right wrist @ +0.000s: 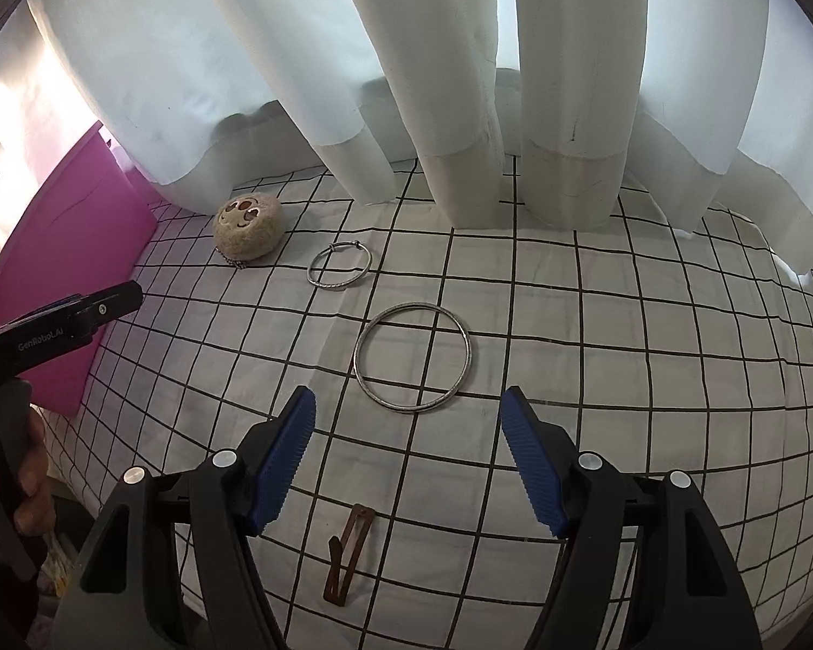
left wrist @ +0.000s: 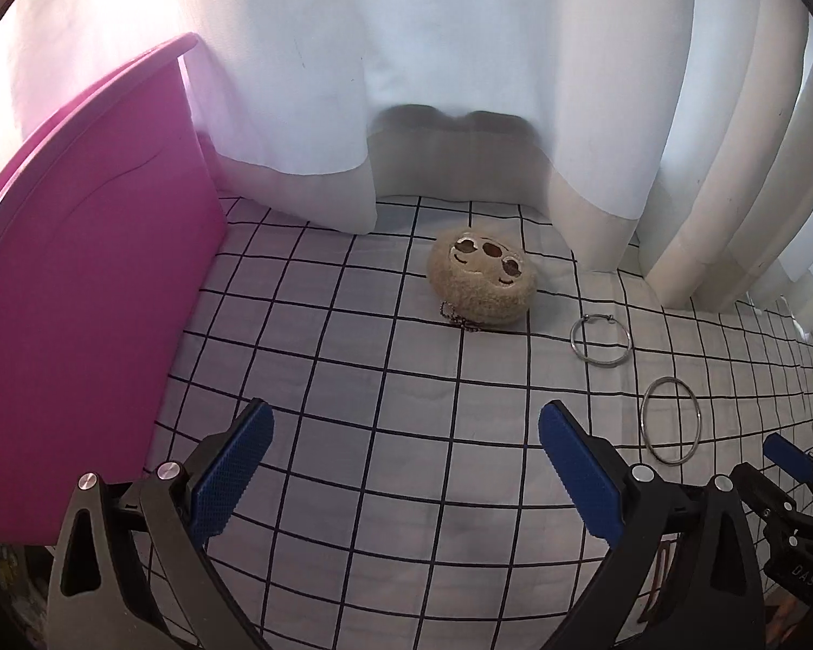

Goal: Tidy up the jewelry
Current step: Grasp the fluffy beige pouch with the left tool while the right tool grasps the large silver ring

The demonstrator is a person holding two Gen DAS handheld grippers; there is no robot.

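- Right now the left gripper (left wrist: pixel 406 433) hovers above the grid-patterned cloth (left wrist: pixel 352 487), its blue-padded jaws wide apart and holding nothing.
- The right gripper (right wrist: pixel 409 425) hangs over the same cloth (right wrist: pixel 623 379), jaws likewise spread and empty.
- A large silver bangle (right wrist: pixel 412 356) lies flat on the cloth just ahead of the right gripper's fingertips, roughly centred between them; in the left wrist view it shows at the right (left wrist: pixel 671 421).
- A smaller silver bangle (right wrist: pixel 340 266) with a clasp-like knot on its far rim lies farther off, apart from the large one and near the plush; it also shows in the left wrist view (left wrist: pixel 600 339).
- A round tan plush keychain (left wrist: pixel 482 284) with a smiling face and a short ball chain rests near the curtain hem, ahead of the left gripper (right wrist: pixel 248 233).
- A brown hair clip (right wrist: pixel 349 555) lies on the cloth below the right gripper, between its two arms.
- A pink box (left wrist: pixel 81 325) stands at the left edge of the cloth, beside the left gripper (right wrist: pixel 70 281).
- White curtains (right wrist: pixel 460 81) hang behind everything, their hems touching the cloth.
- In the right wrist view, the left gripper's black body (right wrist: pixel 54 325) shows at the left, held by the person's hand (right wrist: pixel 24 487).
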